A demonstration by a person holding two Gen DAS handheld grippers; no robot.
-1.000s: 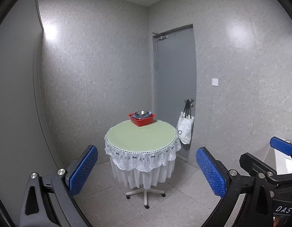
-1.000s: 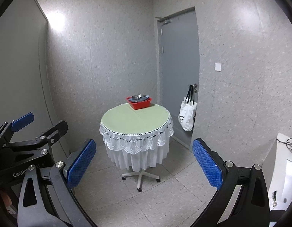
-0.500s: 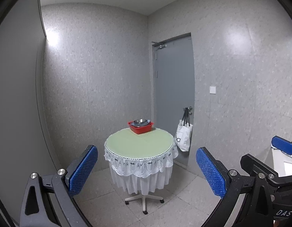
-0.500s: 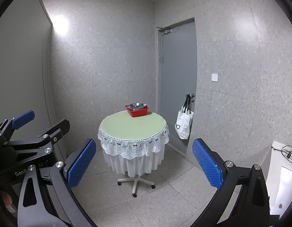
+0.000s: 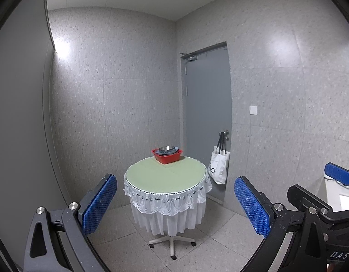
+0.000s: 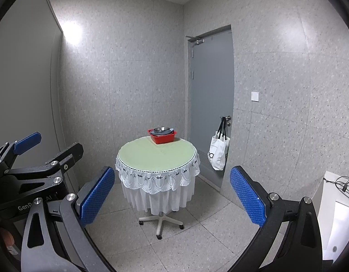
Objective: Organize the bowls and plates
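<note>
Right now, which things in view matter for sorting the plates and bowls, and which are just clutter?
For the job:
- red tub on the round table
- dishes stacked in it, metal bowl on top
- left gripper and right gripper, both open, empty

Just around:
- white tote bag on the door handle
- grey door
- wall switch

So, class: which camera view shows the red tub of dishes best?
Neither wins clearly. The right wrist view shows the red tub slightly more from above, dishes stacked inside. The left wrist view shows the tub equally small and distant.
</note>
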